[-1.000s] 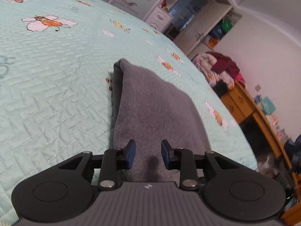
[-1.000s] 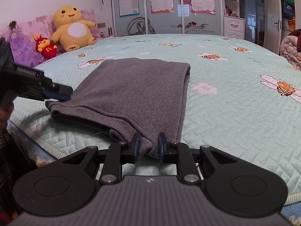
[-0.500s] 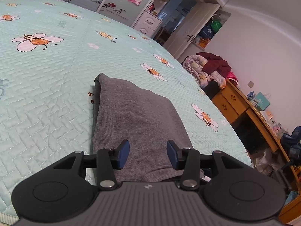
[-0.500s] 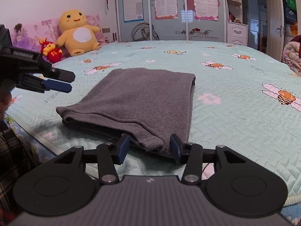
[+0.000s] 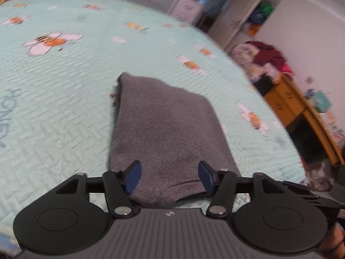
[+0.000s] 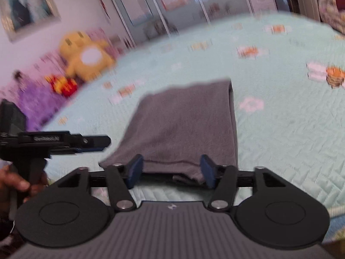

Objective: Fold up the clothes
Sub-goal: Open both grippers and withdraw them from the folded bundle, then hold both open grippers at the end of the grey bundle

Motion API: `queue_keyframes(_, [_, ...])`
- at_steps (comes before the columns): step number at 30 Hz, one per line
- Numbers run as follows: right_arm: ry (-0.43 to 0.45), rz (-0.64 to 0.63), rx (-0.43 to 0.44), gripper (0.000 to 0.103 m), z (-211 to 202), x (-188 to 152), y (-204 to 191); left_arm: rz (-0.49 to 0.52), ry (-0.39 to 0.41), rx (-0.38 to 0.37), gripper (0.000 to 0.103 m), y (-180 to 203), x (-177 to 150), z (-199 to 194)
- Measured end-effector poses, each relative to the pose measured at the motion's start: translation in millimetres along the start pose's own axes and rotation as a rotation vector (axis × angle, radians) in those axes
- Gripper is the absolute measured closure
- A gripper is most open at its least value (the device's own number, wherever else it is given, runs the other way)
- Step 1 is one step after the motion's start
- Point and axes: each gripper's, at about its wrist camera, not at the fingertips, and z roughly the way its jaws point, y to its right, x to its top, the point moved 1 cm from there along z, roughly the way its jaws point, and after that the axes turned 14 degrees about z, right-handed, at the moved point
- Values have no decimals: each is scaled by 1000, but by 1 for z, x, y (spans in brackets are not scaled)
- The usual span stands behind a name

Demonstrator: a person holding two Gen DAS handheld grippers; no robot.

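- The folded grey garment is lying flat on the bed's mint-green quilted bedspread, near the bed's front edge; its ribbed hem is facing the cameras and its far end is pointing toward the room's wardrobes.
- The left gripper is hovering at the garment's near edge with its blue-padded fingers spread wide; nothing is being held between them; the hem is showing in the gap, though whether the pads are touching cloth is unclear.
- The right gripper is likewise standing wide apart and holding nothing; the garment's near corner is sitting between and just beyond its pads.
- In the right wrist view the left gripper is appearing from the side, just left of the garment's near left corner, with the person's hand wrapping its handle.
- A yellow plush toy and a small red toy are sitting at the head of the bed, well apart from the garment; this view is blurring heavily.
- A wooden desk and a pile of clothes are standing beyond the bed's far side.
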Motion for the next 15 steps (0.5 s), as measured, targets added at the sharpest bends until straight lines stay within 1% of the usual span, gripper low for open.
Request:
queue_keyframes(2, [-62,6,-65,35,7,13,-17,-24,-55,42,35,4,12,-1])
queue_keyframes(4, [-94,14,-109,29,10,28,-34,-20,-101,78,30,8,25,-2])
queue_keyframes(5, [-104,12,-127,27,10,33,-41,-12,-124,103,29,11,31,-3])
queue_keyframes(7, [-123,-11,-166,21,13,47,-54,9,-177,164,25,18,44,-3])
queue_keyframes(9, [-146,-36,-216,21,20,57,-64,17,-248,212,23,21,54,0])
queue_keyframes(11, [-170,-52,-260,21,26,64,-71,12,-315,238,21,22,59,5])
queue_keyframes(15, [-200,-55,-304,21,35,70,-74,21,-403,280,18,24,59,14])
